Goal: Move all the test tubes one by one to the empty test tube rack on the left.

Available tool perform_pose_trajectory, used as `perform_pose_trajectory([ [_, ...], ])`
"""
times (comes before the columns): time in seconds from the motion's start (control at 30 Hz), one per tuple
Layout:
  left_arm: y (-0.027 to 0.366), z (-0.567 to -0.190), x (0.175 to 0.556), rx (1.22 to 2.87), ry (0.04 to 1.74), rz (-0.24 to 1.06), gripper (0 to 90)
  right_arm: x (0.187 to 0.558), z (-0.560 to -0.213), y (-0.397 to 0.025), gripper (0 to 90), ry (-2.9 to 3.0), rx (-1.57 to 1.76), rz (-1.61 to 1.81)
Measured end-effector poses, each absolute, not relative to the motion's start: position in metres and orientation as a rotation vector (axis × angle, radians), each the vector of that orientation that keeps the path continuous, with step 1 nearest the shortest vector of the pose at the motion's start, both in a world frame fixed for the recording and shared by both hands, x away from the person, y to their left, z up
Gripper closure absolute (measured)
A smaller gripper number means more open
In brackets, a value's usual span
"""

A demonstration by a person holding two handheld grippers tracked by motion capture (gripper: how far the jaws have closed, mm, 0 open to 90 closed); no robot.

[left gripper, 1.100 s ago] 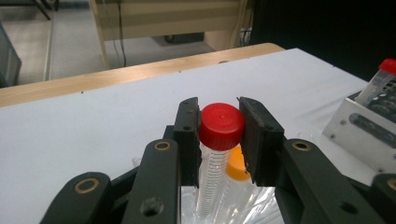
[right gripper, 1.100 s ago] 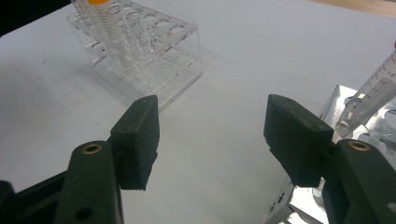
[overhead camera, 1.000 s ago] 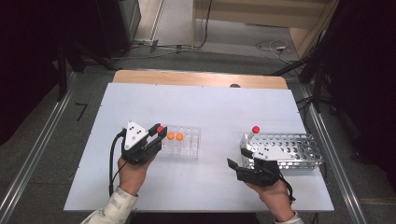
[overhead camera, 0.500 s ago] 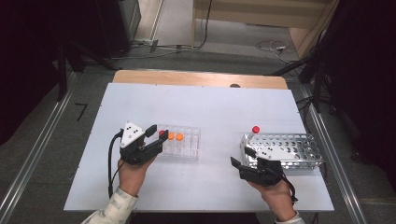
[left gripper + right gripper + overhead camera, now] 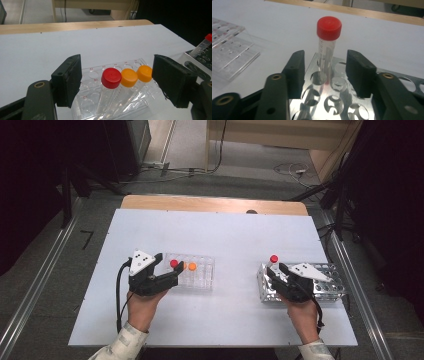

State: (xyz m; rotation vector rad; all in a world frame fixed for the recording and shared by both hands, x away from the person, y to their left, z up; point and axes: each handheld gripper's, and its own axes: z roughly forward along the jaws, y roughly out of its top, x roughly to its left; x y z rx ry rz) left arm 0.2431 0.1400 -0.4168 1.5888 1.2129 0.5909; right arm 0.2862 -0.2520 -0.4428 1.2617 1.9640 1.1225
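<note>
table (image 5: 220, 235): white top, both racks on the near half, well apart; person's hands come in from the near edge
metal rack (image 5: 327, 287): perforated silver rack at the right; one red-capped tube (image 5: 327, 47) stands upright in a hole at its left corner; the other holes seen in the right gripper view are empty
clear rack (image 5: 112, 100): transparent plastic rack at the left; three tubes leaning in it, side by side — one red-capped tube in clear rack (image 5: 110, 86), then two orange-capped tubes (image 5: 136, 77); remaining wells look empty
left gripper (image 5: 117, 82): jaws spread wide, holding nothing; red cap sits between them, not touched
right gripper (image 5: 324, 72): jaws parted, empty; they flank the lower tube body over the metal rack, a gap on each side
step in hand: judged as tube transfer between racks — right side just seated or about to be lifted, cannot tell which; left side lined up for a grasp
next move calls for: left jaws to close on the red cap or the body just below it, without nudging the neighbouring orange cap; then a lift along the tube's lean
</note>
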Motion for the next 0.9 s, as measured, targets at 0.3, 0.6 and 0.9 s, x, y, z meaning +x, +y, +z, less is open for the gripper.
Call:
perform_pose_trajectory([
  [0.3, 0.139, -0.415, 0.241, 1.589, 1.194, 0.573, 24.5, 0.301, -0.449, -0.239, 70.9, 1.976, 1.264, 1.051],
  [0.6, 0.138, -0.414, 0.241, 1.593, 1.195, 0.576, 24.5, 0.298, -0.44, -0.241, 71.7, 1.962, 1.249, 1.094],
  [0.9, 0.14, -0.412, 0.239, 1.583, 1.183, 0.579, 24.4, 0.285, -0.412, -0.247, 71.9, 1.914, 1.204, 1.177],
])
